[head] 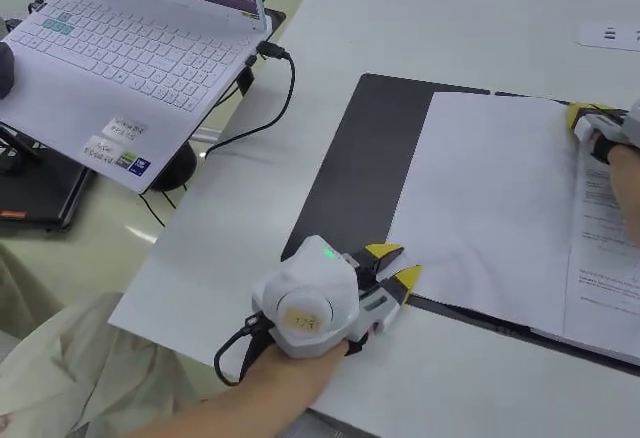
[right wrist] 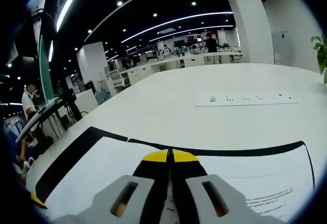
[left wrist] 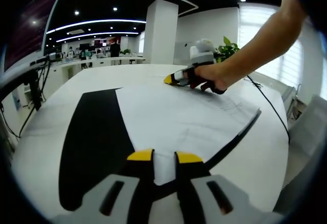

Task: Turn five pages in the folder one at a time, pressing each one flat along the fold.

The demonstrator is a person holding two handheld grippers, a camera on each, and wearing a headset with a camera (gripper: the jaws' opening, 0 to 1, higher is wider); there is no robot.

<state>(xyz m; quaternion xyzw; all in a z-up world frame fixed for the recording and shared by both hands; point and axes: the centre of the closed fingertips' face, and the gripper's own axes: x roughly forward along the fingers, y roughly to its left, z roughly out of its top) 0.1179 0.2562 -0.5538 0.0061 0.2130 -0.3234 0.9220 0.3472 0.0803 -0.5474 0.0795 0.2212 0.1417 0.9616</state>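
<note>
A black folder lies open on the white table. A blank white page rests flat on its left half, and a printed page shows at the right. My left gripper sits at the near corner of the blank page, its yellow tips slightly apart with nothing between them. My right gripper rests at the far end of the fold with its tips together on the paper. It also appears across the page in the left gripper view.
An open laptop stands on a stand beyond the table's left edge, with a black cable running to it. A white power strip lies on the table past the folder. A person stands far off.
</note>
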